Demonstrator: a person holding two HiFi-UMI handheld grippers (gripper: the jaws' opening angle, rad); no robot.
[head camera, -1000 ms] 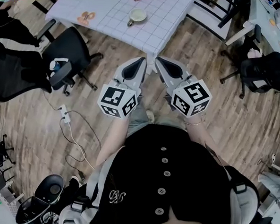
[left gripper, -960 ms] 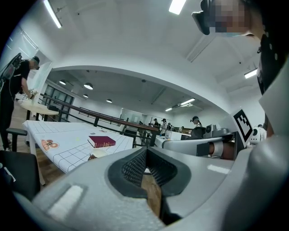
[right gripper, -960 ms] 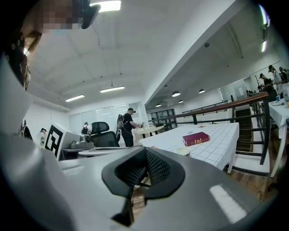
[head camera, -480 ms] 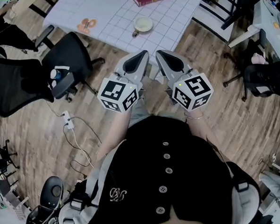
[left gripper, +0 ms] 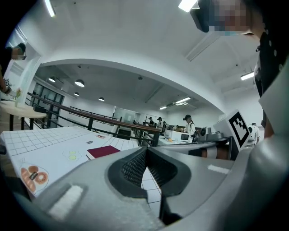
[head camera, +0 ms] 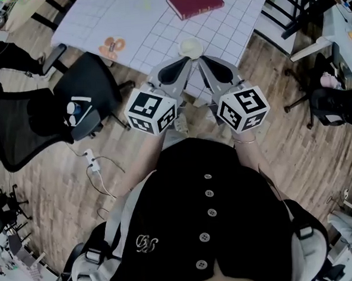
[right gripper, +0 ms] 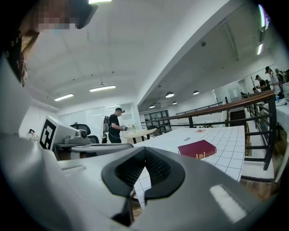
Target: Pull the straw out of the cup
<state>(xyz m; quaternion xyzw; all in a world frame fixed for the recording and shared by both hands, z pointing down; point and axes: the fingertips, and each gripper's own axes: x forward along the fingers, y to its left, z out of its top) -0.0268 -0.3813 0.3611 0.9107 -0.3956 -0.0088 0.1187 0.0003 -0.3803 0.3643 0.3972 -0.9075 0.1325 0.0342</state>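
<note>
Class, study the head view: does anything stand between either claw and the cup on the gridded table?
Nothing visible does. The cup sits just beyond the tips of the left claw and right claw, with only bare table between. Both claws are shut.

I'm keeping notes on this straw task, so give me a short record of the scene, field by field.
table: covered with a white grid cloth
cup: on the table near its edge, just beyond both gripper tips in the head view
straw: cannot be made out
book: dark red, closed, farther back on the table
left gripper: jaws together, nothing between them
right gripper: jaws together, nothing between them
chair: black, on the floor left of the table
</note>
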